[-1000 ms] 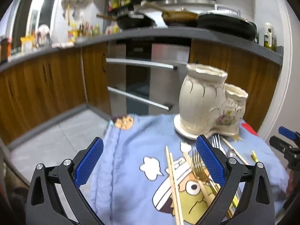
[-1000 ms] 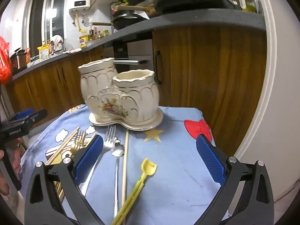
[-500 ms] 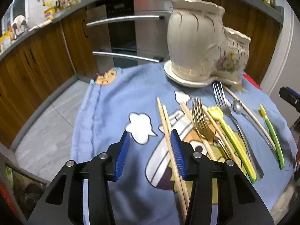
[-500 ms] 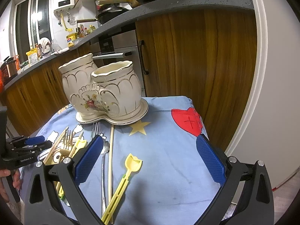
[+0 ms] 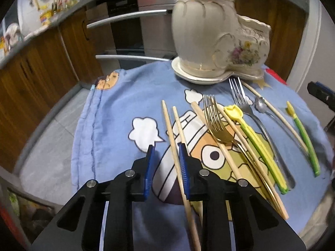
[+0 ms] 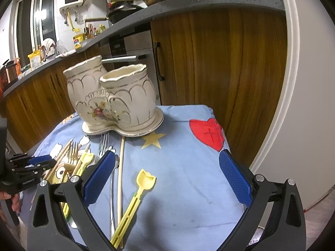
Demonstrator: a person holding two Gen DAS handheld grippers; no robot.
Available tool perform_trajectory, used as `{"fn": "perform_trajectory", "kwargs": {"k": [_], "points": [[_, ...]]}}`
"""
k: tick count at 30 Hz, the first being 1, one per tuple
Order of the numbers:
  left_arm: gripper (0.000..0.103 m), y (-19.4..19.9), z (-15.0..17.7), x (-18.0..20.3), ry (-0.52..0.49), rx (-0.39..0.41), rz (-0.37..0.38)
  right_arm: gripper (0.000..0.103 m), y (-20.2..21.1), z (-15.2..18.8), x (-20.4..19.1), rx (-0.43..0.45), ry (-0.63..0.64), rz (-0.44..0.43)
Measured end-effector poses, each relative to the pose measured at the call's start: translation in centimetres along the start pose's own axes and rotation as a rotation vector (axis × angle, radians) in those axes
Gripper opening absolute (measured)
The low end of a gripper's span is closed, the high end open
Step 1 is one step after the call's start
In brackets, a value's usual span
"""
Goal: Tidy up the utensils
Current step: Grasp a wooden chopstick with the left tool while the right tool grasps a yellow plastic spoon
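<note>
Chopstick (image 5: pixel 171 135) between narrowed left fingers (image 5: pixel 182 163) (grip uncertain); right fingers (image 6: pixel 98 175) spread wide above blue cloth (image 6: pixel 188 167).

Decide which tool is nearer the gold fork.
Left. The left tool sits just beside the gold fork, around a chopstick; the right tool hovers farther off.

At lower centre the left gripper (image 5: pixel 165 163) has its blue fingers (image 5: pixel 182 167) narrowed around one chopstick (image 5: pixel 170 129); whether they touch it is unclear. Right of it lie a gold fork (image 5: pixel 215 123), yellow scoop (image 5: pixel 251 138) and silver fork (image 5: pixel 242 102). The holder (image 5: pixel 211 33) stands at upper centre.
</note>
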State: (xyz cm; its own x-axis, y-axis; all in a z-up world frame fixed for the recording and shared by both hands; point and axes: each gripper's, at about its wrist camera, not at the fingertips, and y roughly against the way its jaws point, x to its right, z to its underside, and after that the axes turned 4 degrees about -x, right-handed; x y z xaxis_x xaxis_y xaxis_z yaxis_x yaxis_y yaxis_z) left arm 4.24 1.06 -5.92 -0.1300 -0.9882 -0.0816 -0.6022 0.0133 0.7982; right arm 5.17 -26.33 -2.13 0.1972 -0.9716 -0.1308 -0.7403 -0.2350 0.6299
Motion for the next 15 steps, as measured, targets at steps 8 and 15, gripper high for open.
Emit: {"fn": "perform_trajectory", "kwargs": {"k": [8,15], "points": [[0.011,-0.2,-0.2,-0.5,0.0,0.008,-0.008,0.084,-1.0,1.1,-1.5,-0.107,0.075,-0.028],[0.009,-0.3,-0.3,-0.5,0.001,0.007,-0.002,0.051,-1.6,2.6,-1.8,-0.241,0.085,-0.061]]}}
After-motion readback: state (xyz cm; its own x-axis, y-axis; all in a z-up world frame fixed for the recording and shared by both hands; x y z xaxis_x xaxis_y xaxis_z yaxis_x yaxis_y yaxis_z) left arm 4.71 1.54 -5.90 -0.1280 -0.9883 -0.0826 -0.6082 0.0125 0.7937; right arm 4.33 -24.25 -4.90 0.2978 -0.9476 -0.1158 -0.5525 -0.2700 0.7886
